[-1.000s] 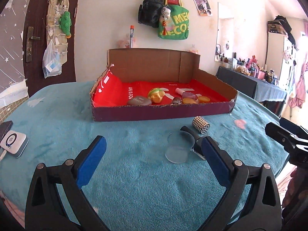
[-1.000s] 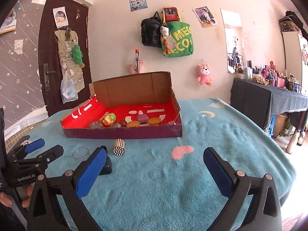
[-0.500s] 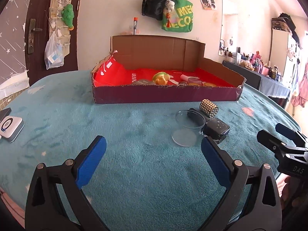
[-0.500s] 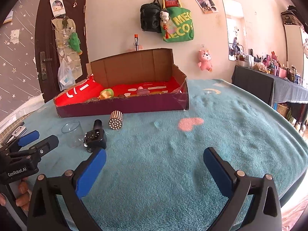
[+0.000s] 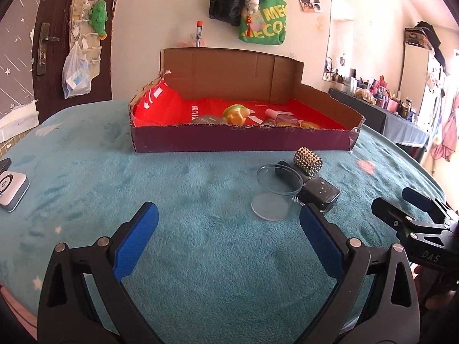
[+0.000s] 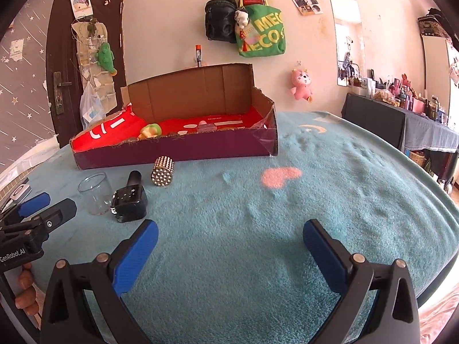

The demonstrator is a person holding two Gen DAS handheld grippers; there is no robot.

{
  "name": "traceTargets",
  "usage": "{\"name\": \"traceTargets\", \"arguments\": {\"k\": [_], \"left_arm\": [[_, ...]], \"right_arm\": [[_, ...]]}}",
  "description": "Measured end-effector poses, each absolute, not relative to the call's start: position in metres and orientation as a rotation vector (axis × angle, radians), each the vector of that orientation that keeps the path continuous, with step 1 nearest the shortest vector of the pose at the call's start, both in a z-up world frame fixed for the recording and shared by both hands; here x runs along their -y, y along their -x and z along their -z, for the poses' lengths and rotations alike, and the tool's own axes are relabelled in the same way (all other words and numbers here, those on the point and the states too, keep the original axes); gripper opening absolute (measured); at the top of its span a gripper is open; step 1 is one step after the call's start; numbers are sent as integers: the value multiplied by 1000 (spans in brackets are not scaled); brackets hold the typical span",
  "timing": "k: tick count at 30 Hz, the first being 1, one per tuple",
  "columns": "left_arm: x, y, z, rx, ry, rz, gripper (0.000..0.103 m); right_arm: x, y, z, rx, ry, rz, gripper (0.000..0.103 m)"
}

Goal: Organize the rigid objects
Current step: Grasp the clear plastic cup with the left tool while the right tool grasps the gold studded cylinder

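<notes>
A clear glass cup (image 5: pixel 275 192) (image 6: pixel 96 189), a black bottle (image 5: pixel 317 193) (image 6: pixel 129 200) lying on its side and a studded gold cylinder (image 5: pixel 307 162) (image 6: pixel 162 171) sit close together on the teal cloth, in front of a cardboard box (image 5: pixel 243 143) (image 6: pixel 178 152) with a red lining. The box holds several small items, among them a yellow-green toy (image 5: pixel 236 113) (image 6: pixel 149 131). My left gripper (image 5: pixel 229 240) is open and empty, just short of the cup. My right gripper (image 6: pixel 229 246) is open and empty, right of the bottle.
A white device (image 5: pixel 10 190) lies at the table's left edge. The teal table (image 6: pixel 330 189) curves off to the right. A dark side table with bottles (image 6: pixel 401 120) stands beyond it. A door (image 6: pixel 74 66) is behind the box.
Both grippers have dropped lower and come closer to the cup, bottle and cylinder. Both stay open. Nothing on the table has moved.
</notes>
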State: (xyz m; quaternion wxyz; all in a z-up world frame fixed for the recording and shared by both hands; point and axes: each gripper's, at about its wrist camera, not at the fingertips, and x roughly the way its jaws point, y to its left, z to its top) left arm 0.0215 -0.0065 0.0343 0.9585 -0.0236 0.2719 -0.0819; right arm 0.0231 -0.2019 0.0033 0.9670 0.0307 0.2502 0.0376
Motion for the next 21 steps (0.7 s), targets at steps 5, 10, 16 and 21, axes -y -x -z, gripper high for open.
{"name": "traceTargets", "arguments": {"k": [5,10,16,21], "left_arm": [[14,-35,-38,-610,35,192,101],[19,-49,-40,-680,35,241,100],[20,-67,-39,-739,21,236,100],[17,-78,-37,-796,50,267,89]], "right_arm": [[204,-33,-9,-519,-72,-91,103],[208,-47,-15,-556,-101,-141,103],[207,-63,-23,-599,-112,-196,103],[196,-79,-32,-637,-89,-240,103]]}}
